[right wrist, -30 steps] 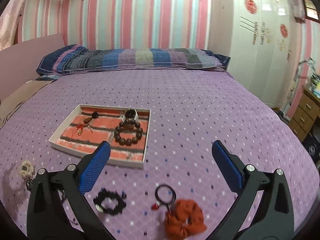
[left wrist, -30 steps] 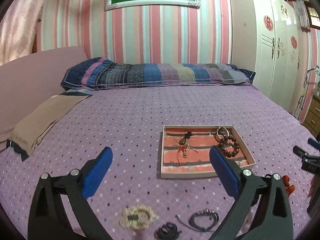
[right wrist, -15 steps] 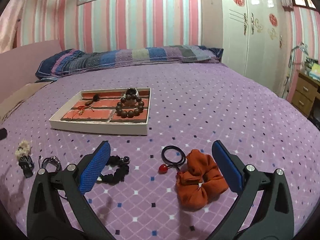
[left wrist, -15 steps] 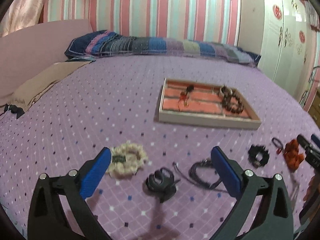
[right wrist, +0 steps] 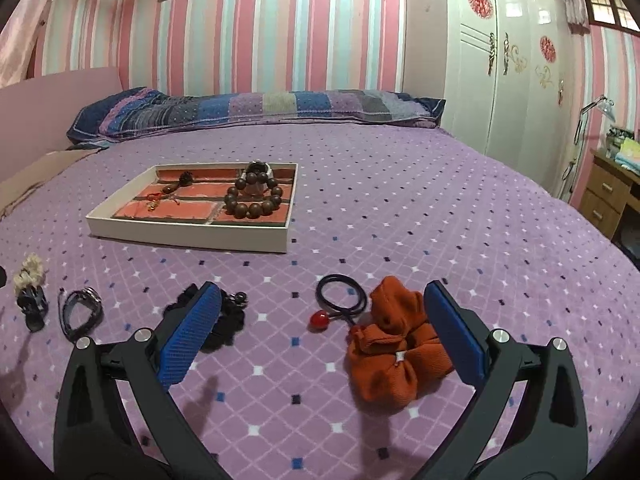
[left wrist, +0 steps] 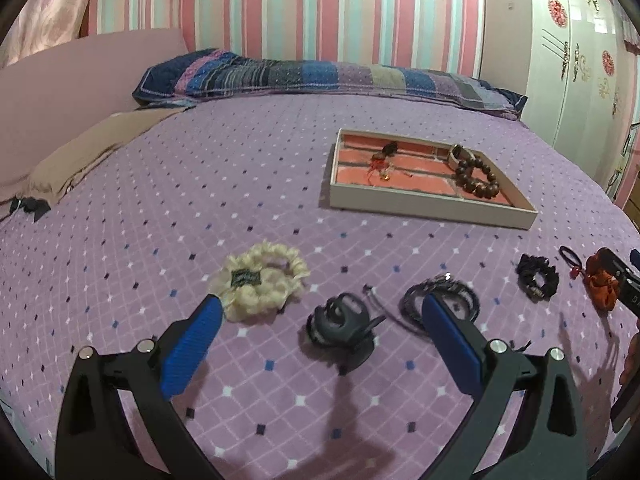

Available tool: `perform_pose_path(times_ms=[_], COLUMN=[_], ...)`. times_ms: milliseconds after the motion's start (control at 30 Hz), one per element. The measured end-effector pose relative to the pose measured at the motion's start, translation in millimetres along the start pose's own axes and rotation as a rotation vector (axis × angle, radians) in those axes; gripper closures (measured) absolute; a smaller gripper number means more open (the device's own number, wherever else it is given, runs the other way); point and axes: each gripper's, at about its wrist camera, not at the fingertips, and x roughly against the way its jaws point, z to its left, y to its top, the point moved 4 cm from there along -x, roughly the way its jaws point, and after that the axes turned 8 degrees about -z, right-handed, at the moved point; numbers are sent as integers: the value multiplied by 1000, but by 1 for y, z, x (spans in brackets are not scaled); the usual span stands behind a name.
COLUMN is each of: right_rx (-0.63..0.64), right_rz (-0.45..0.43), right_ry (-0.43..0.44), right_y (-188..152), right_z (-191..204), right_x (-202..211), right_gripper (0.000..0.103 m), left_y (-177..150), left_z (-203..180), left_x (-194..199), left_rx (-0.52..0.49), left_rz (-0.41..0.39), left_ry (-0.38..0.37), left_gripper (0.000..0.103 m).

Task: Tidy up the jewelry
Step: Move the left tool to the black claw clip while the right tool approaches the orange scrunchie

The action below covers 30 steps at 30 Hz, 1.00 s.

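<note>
Both the left gripper [left wrist: 320, 320] and the right gripper [right wrist: 320, 312] are held wide open and empty above the bedspread [right wrist: 400, 200], a black hair claw [left wrist: 340, 320] being framed between the left fingers at lower centre, an orange scrunchie [right wrist: 394, 356] being positioned beside the right gripper's right finger, and the jewelry tray [right wrist: 192, 236] being located well apart at upper left.

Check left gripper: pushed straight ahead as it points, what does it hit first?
Likely the dark hair claw, centred ahead of the open left gripper on the bedspread. Depth is uncertain.
</note>
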Motion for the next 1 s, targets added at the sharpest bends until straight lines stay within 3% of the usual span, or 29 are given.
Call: perform_pose_path(times_ms=[233, 500, 733, 1000], right_rx=[9, 1, -37, -62], right_rz=[34, 50, 99, 120], right_ry=[-58, -103, -94, -91], right_y=[-13, -26, -34, -36], right_z=[-20, -43, -55, -60], right_x=[-8, -13, -21, -26], right_gripper=[5, 6, 24, 33], left_y=[-14, -29, -30, -26], left_z=[2, 4, 8, -10], left_x=[-3, -7, -17, -24], left_rx=[-34, 3, 34, 8], left_rz=[8, 38, 42, 17], left_ry=[1, -24, -21, -48], left_gripper=[5, 5, 5, 6])
